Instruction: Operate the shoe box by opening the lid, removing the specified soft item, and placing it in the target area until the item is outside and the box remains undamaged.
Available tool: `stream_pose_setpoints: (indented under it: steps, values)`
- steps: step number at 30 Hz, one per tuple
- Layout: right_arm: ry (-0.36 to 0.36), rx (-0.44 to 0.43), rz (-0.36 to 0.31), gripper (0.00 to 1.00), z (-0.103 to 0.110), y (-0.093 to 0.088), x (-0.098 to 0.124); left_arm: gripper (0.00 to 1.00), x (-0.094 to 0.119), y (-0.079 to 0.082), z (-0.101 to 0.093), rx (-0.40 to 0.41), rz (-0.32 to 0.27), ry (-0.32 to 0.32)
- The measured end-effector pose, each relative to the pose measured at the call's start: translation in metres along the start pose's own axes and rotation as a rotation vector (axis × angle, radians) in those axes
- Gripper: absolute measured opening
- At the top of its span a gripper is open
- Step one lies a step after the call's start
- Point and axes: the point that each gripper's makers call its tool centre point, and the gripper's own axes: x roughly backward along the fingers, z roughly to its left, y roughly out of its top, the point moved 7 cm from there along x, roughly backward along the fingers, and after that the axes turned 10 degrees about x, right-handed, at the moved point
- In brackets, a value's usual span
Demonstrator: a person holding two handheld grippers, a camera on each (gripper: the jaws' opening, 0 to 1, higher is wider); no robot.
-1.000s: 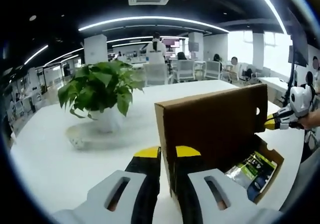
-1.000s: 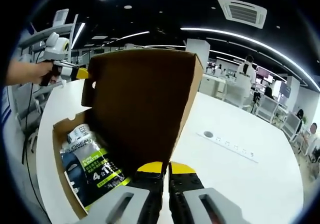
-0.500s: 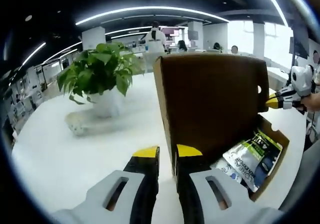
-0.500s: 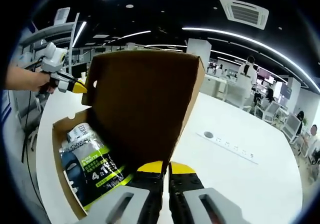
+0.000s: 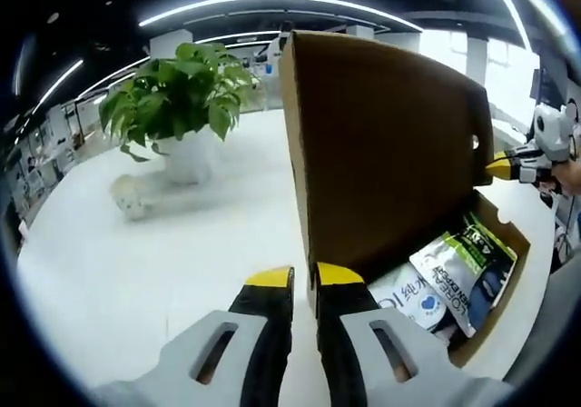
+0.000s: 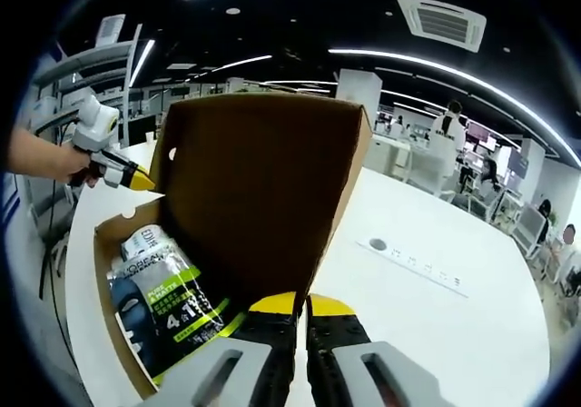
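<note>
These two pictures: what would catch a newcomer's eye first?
The brown cardboard shoe box on the white table, its lid raised upright. Inside lie soft packets, a green-and-black pouch uppermost, with a white and blue one beside it in the left gripper view. There too, a leafy potted plant stands behind the box.

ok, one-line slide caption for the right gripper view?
Right hand-held gripper pinches the raised shoe box lid, exposing soft pouches inside.
</note>
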Motion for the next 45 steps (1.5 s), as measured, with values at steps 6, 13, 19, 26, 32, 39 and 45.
stream_pose_setpoints:
  steps: [6,13,19,26,32,39,45]
  values:
    - [-0.002,-0.008,0.001,0.0,-0.001,0.001,0.0,0.0,-0.004,0.003,-0.005,-0.029,0.001,0.001]
    - [-0.003,-0.015,0.002,0.0,-0.002,0.003,-0.002,0.0,-0.004,0.004,-0.004,-0.014,-0.001,-0.001]
    - [-0.006,-0.02,0.006,0.0,-0.005,0.004,-0.005,0.0,-0.005,0.006,-0.003,0.011,0.005,0.001]
    - [-0.007,-0.02,0.013,0.0,-0.007,0.005,-0.009,0.0,-0.007,0.008,-0.002,0.095,0.015,0.006]
    - [-0.008,-0.031,0.015,0.0,-0.009,0.005,-0.011,0.0,-0.008,0.009,-0.001,0.16,0.02,0.011]
    - [-0.011,-0.04,0.015,0.0,-0.013,0.005,-0.017,0.0,-0.013,0.012,0.001,0.237,0.027,0.021]
    - [-0.013,-0.061,0.016,0.0,-0.016,0.005,-0.022,0.0,-0.017,0.013,0.002,0.267,0.033,0.025]
